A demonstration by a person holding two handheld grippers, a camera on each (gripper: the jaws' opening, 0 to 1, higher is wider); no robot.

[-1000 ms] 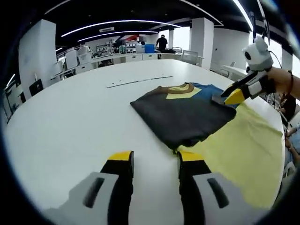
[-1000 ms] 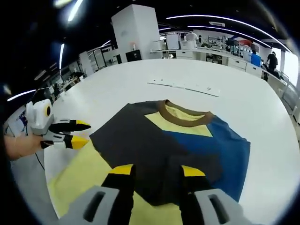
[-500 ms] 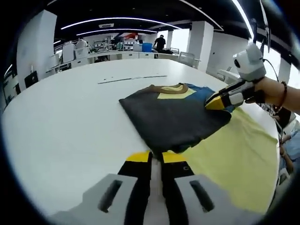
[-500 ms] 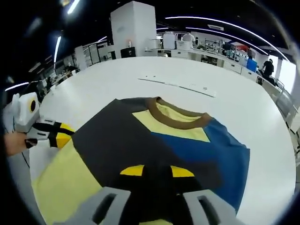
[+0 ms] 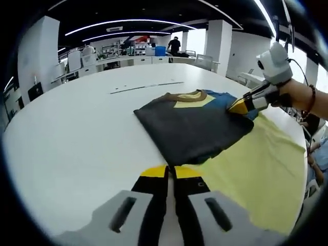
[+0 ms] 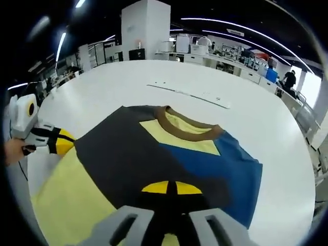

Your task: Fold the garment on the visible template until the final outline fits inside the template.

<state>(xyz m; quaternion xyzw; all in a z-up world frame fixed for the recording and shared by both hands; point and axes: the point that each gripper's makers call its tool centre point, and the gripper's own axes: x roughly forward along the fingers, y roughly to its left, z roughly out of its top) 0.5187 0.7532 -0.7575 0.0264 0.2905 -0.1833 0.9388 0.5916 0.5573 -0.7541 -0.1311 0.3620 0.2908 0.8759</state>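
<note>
The garment [image 6: 154, 154] (dark grey, with a blue side, a yellow chest patch and a brown collar) is seen lying folded on the white bench [image 5: 77, 133], partly over the pale yellow template [image 5: 256, 174]. In the left gripper view, the left tongs [image 5: 169, 171] are clenched at the garment's near dark edge, though it cannot be told whether cloth is pinched. In the right gripper view, the right tongs [image 6: 171, 187] are pressed together on the garment's dark fold. A strip [image 6: 187, 95] lies beyond the collar.
</note>
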